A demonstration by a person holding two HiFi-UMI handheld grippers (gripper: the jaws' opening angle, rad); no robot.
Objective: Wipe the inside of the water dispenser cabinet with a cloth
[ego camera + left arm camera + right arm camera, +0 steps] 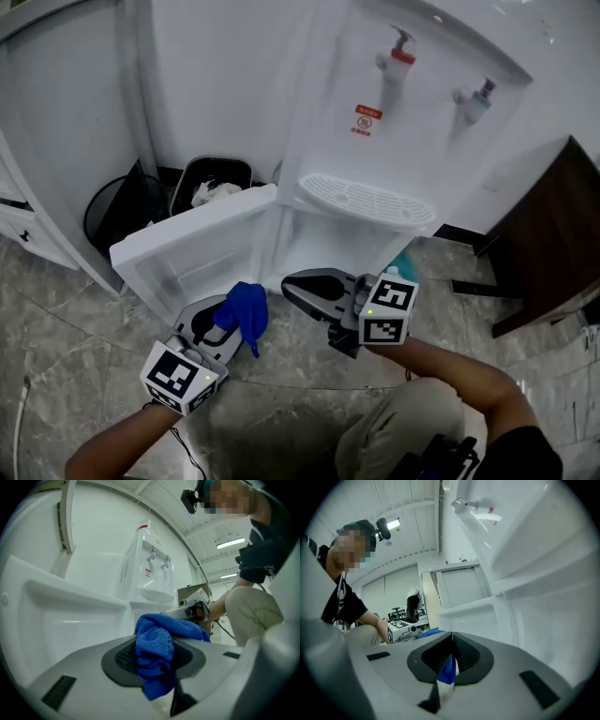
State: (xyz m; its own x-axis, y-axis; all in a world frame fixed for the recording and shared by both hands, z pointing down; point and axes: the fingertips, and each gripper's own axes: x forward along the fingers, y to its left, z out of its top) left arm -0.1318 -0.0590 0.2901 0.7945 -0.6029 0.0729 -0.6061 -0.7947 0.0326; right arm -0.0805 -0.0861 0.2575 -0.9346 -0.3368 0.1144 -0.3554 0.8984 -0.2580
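Observation:
The white water dispenser (375, 112) stands against the wall with its lower cabinet door (187, 253) swung open to the left, baring the white cabinet inside (328, 248). A crumpled blue cloth (246, 314) (154, 648) is pinched in my left gripper (230, 321) (154, 660), in front of the open door. My right gripper (292, 286) (451, 656) is shut with nothing in it and points left at the cabinet opening, just right of the cloth. Past its closed tips the right gripper view shows a strip of the cloth (429, 632).
A black bin (211, 187) with white waste and a black mesh bin (117, 211) stand left of the dispenser. A dark wooden cabinet (553, 234) is at the right. The drip tray (366, 199) juts out above the opening. The person's knee (403, 422) is below the right gripper.

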